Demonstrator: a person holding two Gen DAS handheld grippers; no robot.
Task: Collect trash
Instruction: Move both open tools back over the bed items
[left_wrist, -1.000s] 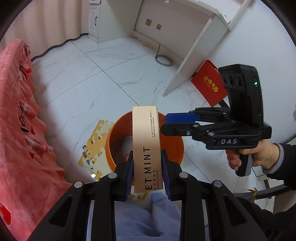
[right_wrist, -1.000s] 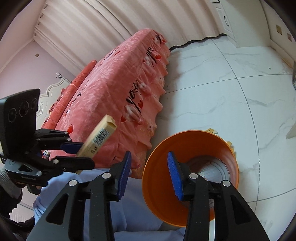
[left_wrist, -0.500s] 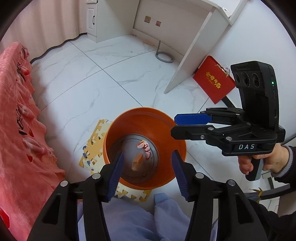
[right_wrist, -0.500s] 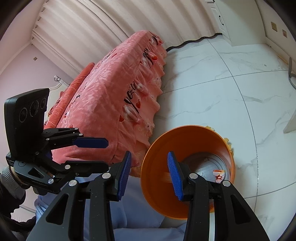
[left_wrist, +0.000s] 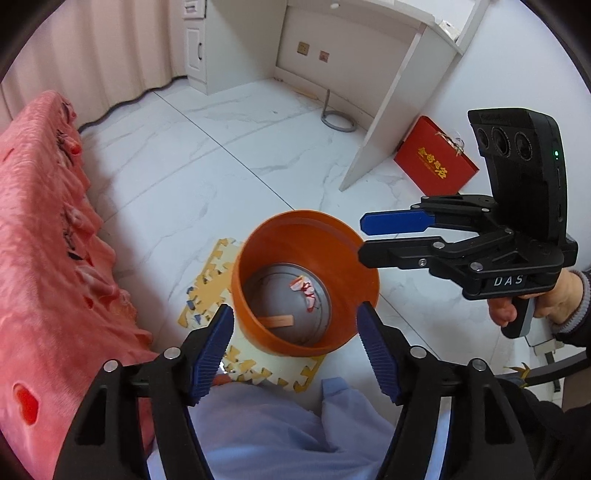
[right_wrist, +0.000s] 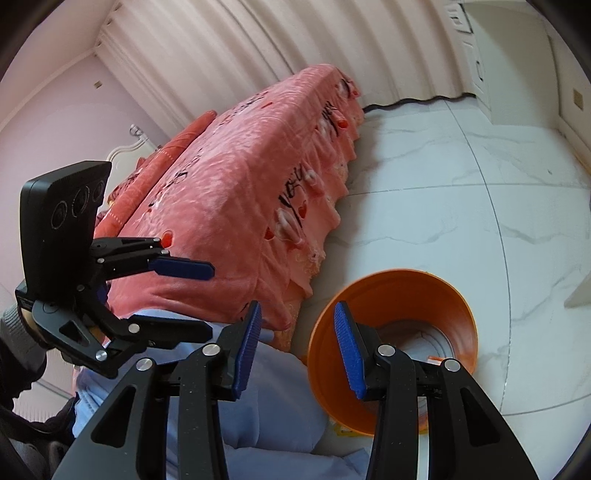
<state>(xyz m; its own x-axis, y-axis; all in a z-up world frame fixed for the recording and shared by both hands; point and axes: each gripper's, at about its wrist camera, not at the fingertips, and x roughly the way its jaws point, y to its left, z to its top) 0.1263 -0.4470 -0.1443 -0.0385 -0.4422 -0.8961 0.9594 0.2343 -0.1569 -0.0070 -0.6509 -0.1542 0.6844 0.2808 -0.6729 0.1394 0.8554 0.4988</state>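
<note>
Left gripper above orange bin rim, jaws opening, empty — tan box lies inside. Right gripper part-open, empty. Bedspread close left, open floor beyond.

The left gripper no longer clamps the slim beige cardboard box; its jaws are opening with nothing between them. The box now lies flat on the bin floor, at 7 o'clock inside the round orange plastic bin, beside a red-and-white wrapper. The right gripper has risen slightly above the bin's rim.
</note>
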